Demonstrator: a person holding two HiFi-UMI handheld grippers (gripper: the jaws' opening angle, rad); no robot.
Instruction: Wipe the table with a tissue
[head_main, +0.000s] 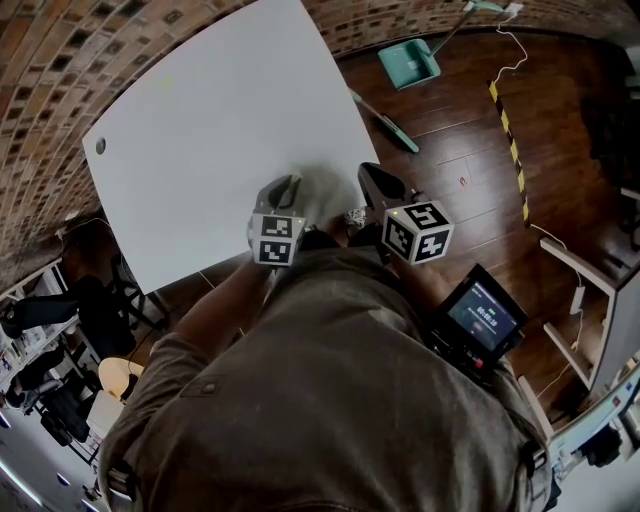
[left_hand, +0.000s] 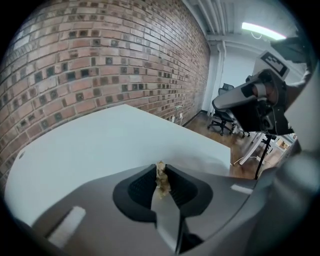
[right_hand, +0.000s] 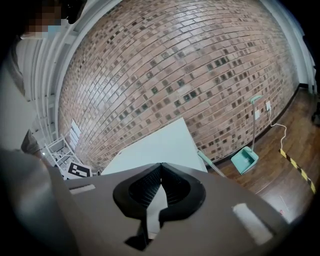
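The white table (head_main: 220, 120) fills the upper left of the head view. My left gripper (head_main: 291, 184) hovers over the table's near edge, shut on a small crumpled tan tissue (left_hand: 161, 179) that pokes out between its jaws (left_hand: 161, 170). My right gripper (head_main: 369, 172) is just right of it, near the table's near right corner, and is shut with nothing between its jaws (right_hand: 160, 172). A small pale crumpled bit (head_main: 355, 216) shows between the two grippers; I cannot tell what it is. The table (left_hand: 100, 140) ahead of the left gripper is bare.
A brick wall (left_hand: 100, 60) runs along the table's far side. A teal dustpan (head_main: 408, 62) and a long-handled broom (head_main: 385, 122) lie on the wooden floor to the right. Yellow-black tape (head_main: 510, 140) crosses the floor. Office chairs (left_hand: 225, 117) stand beyond the table.
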